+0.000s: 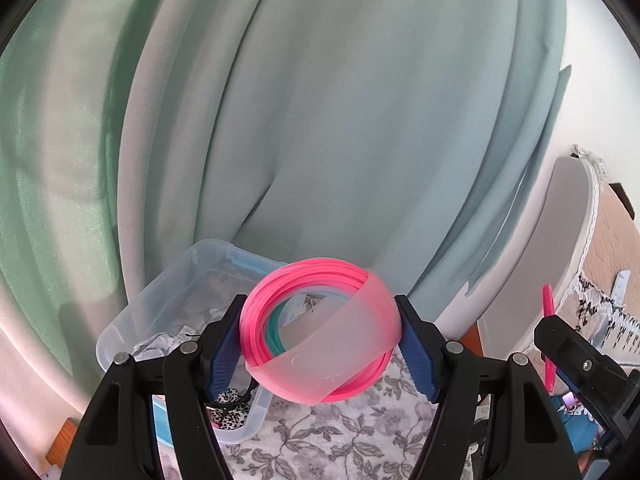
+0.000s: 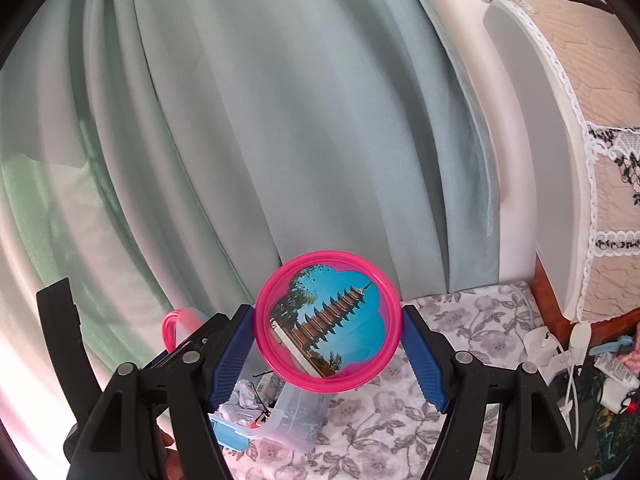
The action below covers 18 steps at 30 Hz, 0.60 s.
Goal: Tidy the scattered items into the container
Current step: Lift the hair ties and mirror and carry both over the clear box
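Before us a pink lid with blue pagoda picture, pink coil, grey-flowered white cloth, pale green curtain.

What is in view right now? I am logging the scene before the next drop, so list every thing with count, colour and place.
pink coil bundle: one, pink with teal strands and a translucent pink band, between the left gripper's fingers.
pink round lid: one, pink rim around a pagoda picture, between the right gripper's fingers.
clear plastic container: one, transparent with blue latches, on the cloth ahead; crumpled paper and small items inside.
floral cloth: one, white with grey flowers, covering the surface.
curtain: one, pale green, behind.
chargers and cables: several, white, far right.
left gripper: one, black with blue pads.
right gripper: one, black with blue pads.
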Available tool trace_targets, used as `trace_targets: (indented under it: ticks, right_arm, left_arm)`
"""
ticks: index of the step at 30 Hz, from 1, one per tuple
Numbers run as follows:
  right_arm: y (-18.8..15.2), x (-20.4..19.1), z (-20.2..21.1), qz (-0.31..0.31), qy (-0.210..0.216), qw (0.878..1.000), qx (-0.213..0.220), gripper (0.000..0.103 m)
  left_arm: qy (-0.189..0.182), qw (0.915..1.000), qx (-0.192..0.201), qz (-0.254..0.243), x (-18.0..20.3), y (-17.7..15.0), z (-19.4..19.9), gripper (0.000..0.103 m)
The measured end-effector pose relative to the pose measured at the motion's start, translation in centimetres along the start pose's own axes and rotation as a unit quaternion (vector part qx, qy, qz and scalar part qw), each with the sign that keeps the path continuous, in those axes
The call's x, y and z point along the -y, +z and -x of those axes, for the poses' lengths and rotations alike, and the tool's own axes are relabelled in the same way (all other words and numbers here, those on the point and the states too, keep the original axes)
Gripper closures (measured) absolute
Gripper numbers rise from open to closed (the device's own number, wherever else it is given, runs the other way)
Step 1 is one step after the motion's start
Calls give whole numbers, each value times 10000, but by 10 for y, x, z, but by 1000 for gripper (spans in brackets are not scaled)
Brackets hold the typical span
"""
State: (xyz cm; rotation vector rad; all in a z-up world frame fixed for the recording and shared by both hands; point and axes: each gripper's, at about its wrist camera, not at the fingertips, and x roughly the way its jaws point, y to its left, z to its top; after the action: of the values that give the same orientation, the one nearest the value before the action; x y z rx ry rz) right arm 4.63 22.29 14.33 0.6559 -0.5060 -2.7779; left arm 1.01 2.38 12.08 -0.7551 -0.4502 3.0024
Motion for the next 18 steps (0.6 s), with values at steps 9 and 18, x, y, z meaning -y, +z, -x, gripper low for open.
trace_targets:
  ticks: [9,18]
  right_arm:
    - [-4,-23,-25,194,33,9995,-234,27]
    - [-23,-56,-74,483,115,9958,-774,27]
  left_arm:
    - [74,9996,-71,272,-43,3,-12,31]
    - [431,9952,-268,834,-114,-3,-36,31]
